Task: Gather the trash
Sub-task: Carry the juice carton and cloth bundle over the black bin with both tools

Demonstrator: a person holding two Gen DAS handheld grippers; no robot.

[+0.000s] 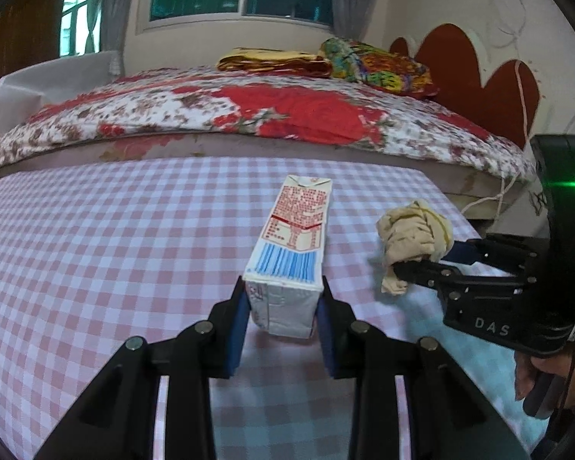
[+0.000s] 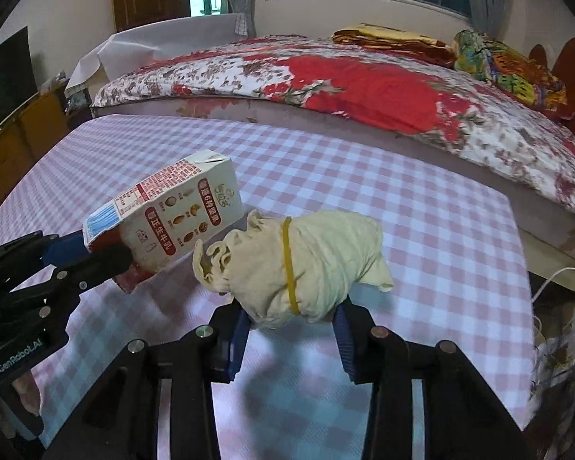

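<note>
My left gripper (image 1: 283,306) has its two blue pads closed on the bottom end of the carton (image 1: 293,237), one pad flat against each side. The carton points away from me, top end toward the far edge of the table (image 1: 96,237), and it is tilted: its near end is lifted clear of the checked cloth. In the right wrist view the far lower edge seems down near the cloth, but I cannot tell whether it touches. From that view the same gripper (image 2: 96,253) comes in from the left edge and the carton (image 2: 172,222) shows its printed side with red labels.

My right gripper (image 2: 291,322) is clamped on the wad (image 2: 303,264), a crumpled cream bundle with a yellow rubber band (image 2: 289,264) round its middle. The pads press its lower sides and it bulges above them, held up off the cloth. In the left wrist view this gripper (image 1: 421,260) reaches in from the right, and the wad (image 1: 414,237) hangs at its tip over the right part of the table, near the right edge.

Carton and wad are just beside each other, not touching, both toward the middle of the table. Beyond the far edge lies a bed (image 1: 249,111) with a floral cover.
</note>
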